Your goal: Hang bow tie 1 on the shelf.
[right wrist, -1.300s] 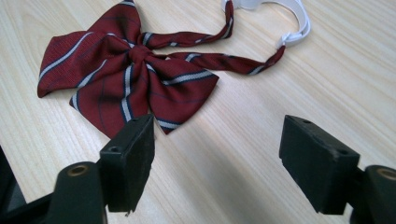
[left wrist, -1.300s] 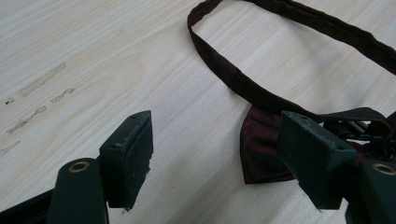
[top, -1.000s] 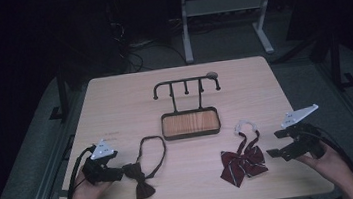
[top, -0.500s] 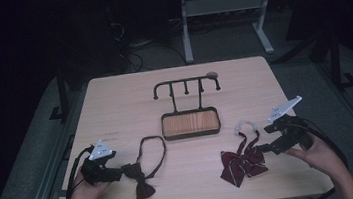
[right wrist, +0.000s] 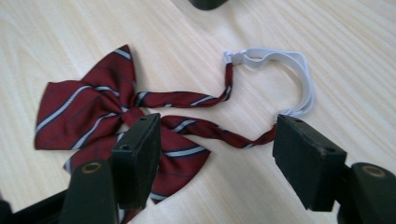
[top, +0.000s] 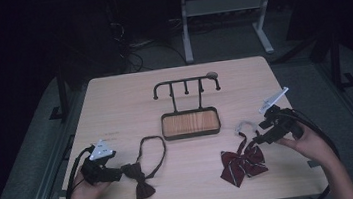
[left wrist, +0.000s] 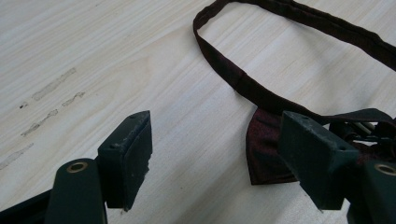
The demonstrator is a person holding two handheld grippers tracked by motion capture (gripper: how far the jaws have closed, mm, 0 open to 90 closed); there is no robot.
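Two bow ties, one striped red bow tie [top: 242, 161], one plain dark bow tie [top: 141, 180].

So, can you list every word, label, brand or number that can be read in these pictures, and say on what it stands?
None: no readable text in any view.
Striped bow tie: stripes, no label showing.
Dark bow tie: plain cloth, no tag showing.
Wooden tray and hook rack: no marking showing.
Table: faint smudges, not letters.

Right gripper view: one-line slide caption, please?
Open right tool poised over the striped bow tie, its strap lying between the jaws, on the table.
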